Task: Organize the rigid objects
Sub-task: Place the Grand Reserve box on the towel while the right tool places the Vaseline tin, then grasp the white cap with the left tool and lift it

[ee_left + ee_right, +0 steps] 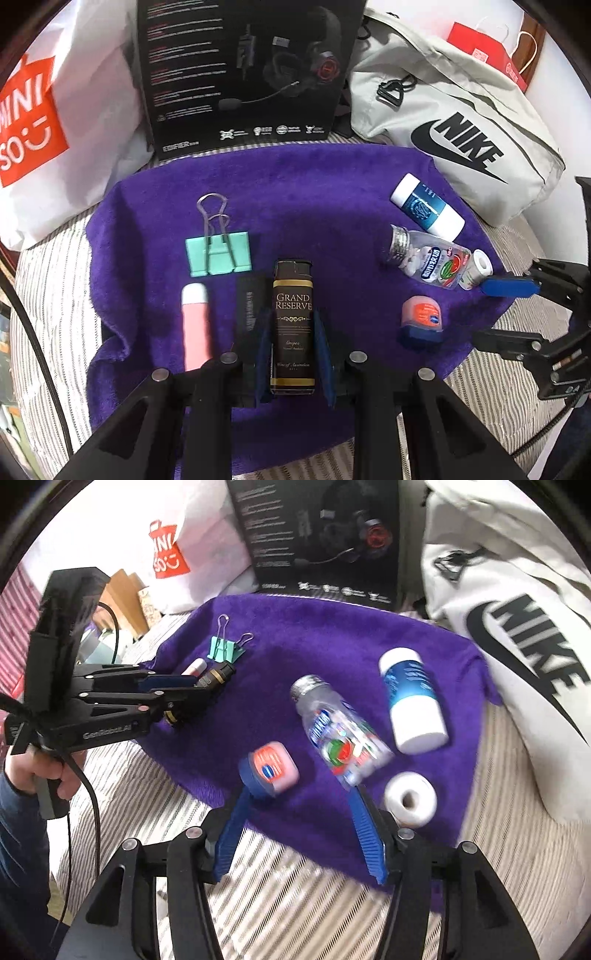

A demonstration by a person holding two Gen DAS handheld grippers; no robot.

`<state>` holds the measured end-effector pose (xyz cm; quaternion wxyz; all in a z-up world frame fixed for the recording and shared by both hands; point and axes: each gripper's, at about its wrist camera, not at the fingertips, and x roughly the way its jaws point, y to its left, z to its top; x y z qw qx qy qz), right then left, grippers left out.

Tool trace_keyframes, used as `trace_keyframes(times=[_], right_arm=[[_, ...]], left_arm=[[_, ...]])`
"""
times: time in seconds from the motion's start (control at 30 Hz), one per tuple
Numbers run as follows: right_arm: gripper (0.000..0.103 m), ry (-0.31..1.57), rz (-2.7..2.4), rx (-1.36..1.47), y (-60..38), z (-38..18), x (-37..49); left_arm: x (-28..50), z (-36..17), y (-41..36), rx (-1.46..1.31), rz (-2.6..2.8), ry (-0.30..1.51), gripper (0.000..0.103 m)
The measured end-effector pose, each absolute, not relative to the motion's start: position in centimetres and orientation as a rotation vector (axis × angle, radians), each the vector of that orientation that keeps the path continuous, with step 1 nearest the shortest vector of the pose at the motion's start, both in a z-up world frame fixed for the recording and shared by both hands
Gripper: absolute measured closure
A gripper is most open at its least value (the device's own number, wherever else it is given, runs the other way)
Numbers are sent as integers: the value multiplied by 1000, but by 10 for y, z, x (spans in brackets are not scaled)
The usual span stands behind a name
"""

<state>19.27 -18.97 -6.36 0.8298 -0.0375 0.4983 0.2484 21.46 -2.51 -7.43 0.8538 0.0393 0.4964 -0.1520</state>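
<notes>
My left gripper (291, 325) is shut on a dark "Grand Reserve" box (293, 325) low over the purple towel (314, 192). Beside it lie a pink tube (195, 325), a black box (251, 310) and a mint binder clip (218, 254). My right gripper (299, 794) is open at the towel's front edge, its fingers either side of a small orange jar (274, 766) and a clear candy bottle (343, 738). A blue-and-white bottle (410, 701) and a white tape roll (410, 801) lie to the right.
A black headset box (247, 74) stands behind the towel. A white Miniso bag (33, 122) sits at the left and a grey Nike bag (461, 122) at the right. A red paper bag (487, 51) is at the far right. The striped surface (295, 904) surrounds the towel.
</notes>
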Motion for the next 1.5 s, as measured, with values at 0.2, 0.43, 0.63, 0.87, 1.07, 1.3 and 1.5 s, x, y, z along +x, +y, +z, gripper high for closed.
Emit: trace_keyframes(times=[0.2, 0.43, 0.63, 0.87, 1.07, 1.3, 1.5], right_arm=[[46, 1056, 487, -58, -209, -63, 174], [45, 1022, 466, -28, -222, -52, 159], [45, 1021, 448, -41, -226, -51, 149], [45, 1005, 425, -57, -230, -45, 129], [45, 981, 420, -61, -233, -35, 107], [44, 979, 406, -36, -240, -35, 83], [43, 995, 384, -3, -246, -41, 68]], left_arm=[[216, -80, -45, 150, -314, 1057, 80], [214, -88, -53, 198, -292, 1054, 80], [207, -90, -53, 209, -279, 1030, 80], [197, -91, -56, 207, -294, 1023, 61], [187, -85, -51, 140, -273, 1030, 61], [140, -57, -43, 159, -257, 962, 58], [96, -62, -40, 140, -269, 990, 58]])
